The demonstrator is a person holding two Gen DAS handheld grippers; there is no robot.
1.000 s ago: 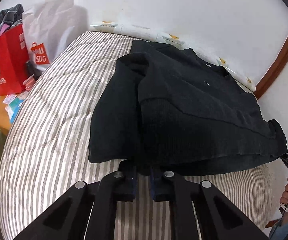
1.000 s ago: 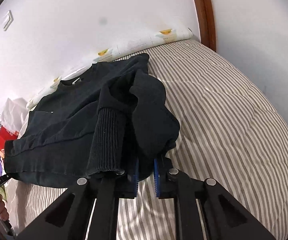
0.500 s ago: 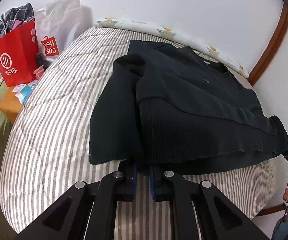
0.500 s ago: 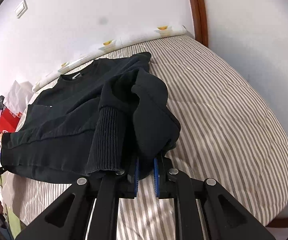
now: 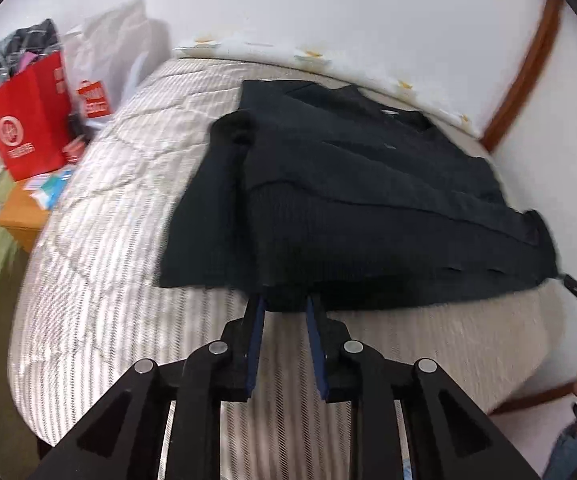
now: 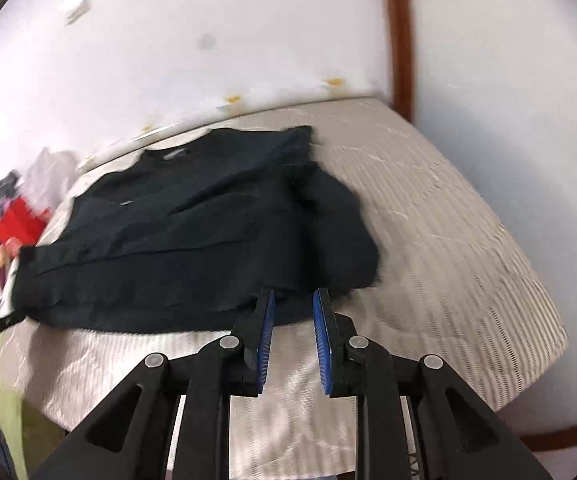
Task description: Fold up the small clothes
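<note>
Watching both claws: my left gripper (image 5: 284,304) and right gripper (image 6: 293,298) have just been opening, released, nothing pinched. The black sweater (image 5: 368,208) lies folded on the striped mattress (image 5: 100,240), its hem just ahead of the fingertips.

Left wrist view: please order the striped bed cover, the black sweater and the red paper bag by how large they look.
1. striped bed cover
2. black sweater
3. red paper bag, though it stands farther away.
</note>
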